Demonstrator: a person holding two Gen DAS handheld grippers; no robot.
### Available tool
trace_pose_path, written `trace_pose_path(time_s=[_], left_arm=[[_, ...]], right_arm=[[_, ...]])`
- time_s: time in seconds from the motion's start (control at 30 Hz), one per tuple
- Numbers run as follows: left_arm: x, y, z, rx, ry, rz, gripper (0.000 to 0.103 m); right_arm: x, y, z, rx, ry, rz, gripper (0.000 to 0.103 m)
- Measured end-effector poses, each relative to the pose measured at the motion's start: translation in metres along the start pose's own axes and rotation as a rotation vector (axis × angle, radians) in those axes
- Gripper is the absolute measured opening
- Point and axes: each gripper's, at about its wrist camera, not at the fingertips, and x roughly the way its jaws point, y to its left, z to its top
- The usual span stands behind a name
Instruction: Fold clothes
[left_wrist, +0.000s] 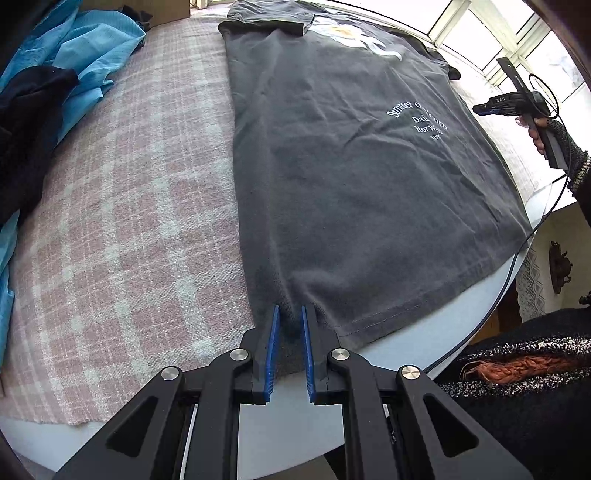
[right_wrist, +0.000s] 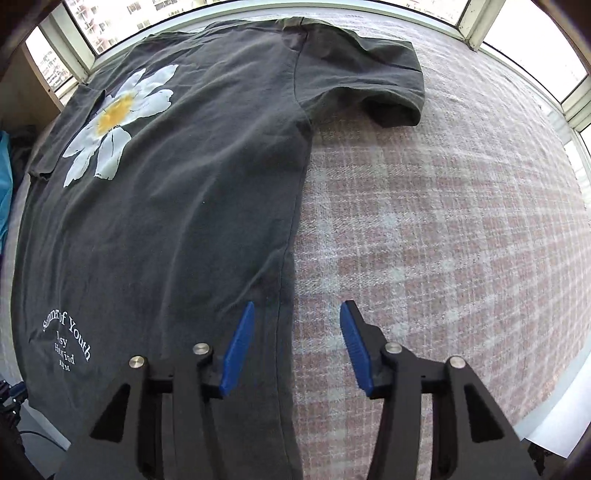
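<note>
A dark grey cotton T-shirt with a white daisy print and white lettering (right_wrist: 177, 206) lies spread flat on a pink-and-white checked woven cloth (right_wrist: 424, 240) covering a round white table (left_wrist: 406, 343); a heap of light blue and black garments (left_wrist: 62, 81) sits off at the far edge. The left tongs (left_wrist: 288, 314) are clenched on a pinch of the shirt's hem corner, fabric bunched between the blue pads. The right tongs (right_wrist: 297, 314) stand released, pointing down and straddling the shirt's side seam, one pad over the grey fabric and one over the checked cloth, with nothing pinched. The step in hand looks like taking hold along this side edge before a lengthwise fold. To do it well, lower the right tongs until both layers sit between the pads, bite right at the seam, and keep the left grip taut so the edge lifts straight without dragging the checked cloth up too.
</note>
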Motion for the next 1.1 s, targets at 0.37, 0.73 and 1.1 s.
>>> trace_pose_path(time_s=[0.37,0.73,1.1], left_arm=[[0.004,-0.004,-0.001,-0.004,0.004,0.005,0.011],[0.002,-0.003,-0.002,-0.018,0.0,-0.004,0.011],[0.001,-0.006,0.0,-0.013,0.007,-0.004,0.012]], right_arm=[[0.006,-0.001,-0.009,-0.011,0.034,0.058,0.007],[-0.013,-0.018,-0.017,0.109,0.008,0.116,0.043],[0.001,0.028,-0.029,-0.075,0.059,0.085,0.005]])
